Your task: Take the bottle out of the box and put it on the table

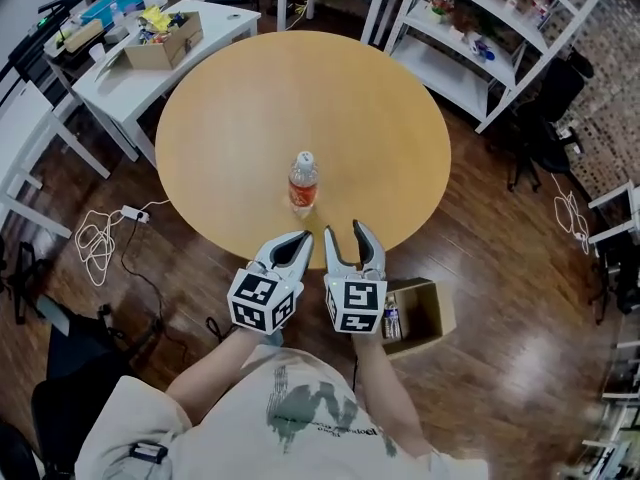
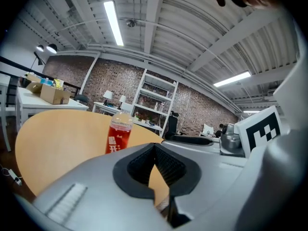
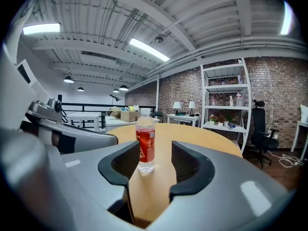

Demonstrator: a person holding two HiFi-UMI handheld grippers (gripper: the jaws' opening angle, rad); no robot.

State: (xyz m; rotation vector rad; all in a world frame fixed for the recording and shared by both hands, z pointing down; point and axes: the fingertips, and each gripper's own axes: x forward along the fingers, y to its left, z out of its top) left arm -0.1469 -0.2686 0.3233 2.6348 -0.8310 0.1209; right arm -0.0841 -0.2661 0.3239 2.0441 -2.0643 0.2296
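A clear bottle [image 1: 303,180] with a red label and white cap stands upright on the round wooden table [image 1: 240,118], near its front edge. It also appears in the left gripper view [image 2: 117,136] and the right gripper view [image 3: 145,143]. Both grippers hover side by side at the table's near edge, short of the bottle and not touching it. My left gripper [image 1: 303,238] [image 2: 154,148] is shut, its tips meeting with nothing between them. My right gripper [image 1: 345,230] [image 3: 155,150] is open and empty, the bottle standing farther out in line with its gap.
An open cardboard box [image 1: 445,318] sits on the wooden floor at my right, with another small bottle [image 1: 392,320] inside. A white desk [image 1: 120,78] with a box of clutter stands at the back left, white shelves [image 1: 480,38] at the back right. Cables [image 1: 100,238] lie on the floor at left.
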